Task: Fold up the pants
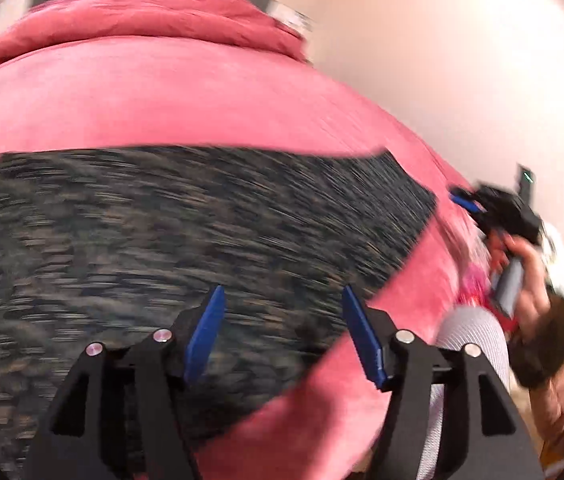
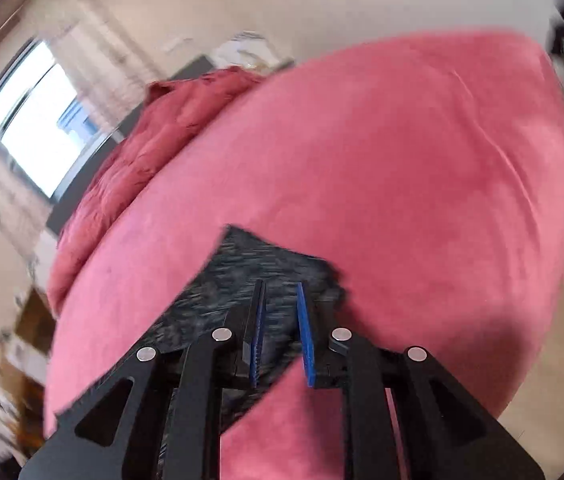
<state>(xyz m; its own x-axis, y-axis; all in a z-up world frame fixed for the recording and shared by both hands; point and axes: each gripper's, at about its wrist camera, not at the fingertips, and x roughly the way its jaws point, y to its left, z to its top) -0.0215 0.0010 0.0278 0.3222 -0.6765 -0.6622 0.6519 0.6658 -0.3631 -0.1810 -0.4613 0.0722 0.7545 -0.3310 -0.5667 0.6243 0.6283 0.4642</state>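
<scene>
- Pants of dark, mottled grey fabric are seen spread flat on a pink bedspread, filling the near and left part of the left wrist view; strong motion blur hides seams and layers.
- Progress is judged to be early or midway: a broad flat panel with clean straight edges is shown, but how many folds have been made cannot be told from the blurred fabric.
- What is left, as a judgement, is at least one more fold to bring the panel to a compact stack, followed by smoothing.
- Left gripper is held over the near edge of the pants with its jaws spread wide and nothing between the blue pads.
- Right gripper is seen at a pointed corner of the pants; its jaws are drawn narrow with a small gap, and whether cloth is pinched cannot be told.
- Right gripper is also visible in the left wrist view, just beside the right edge of the fabric, gripped by a hand.
- Open room is offered by bare bedspread far of the pants and to the right; a bunched red blanket lies well apart at the far edge.
- Near right, the bedspread edge and a grey-clad leg limit movement.
</scene>
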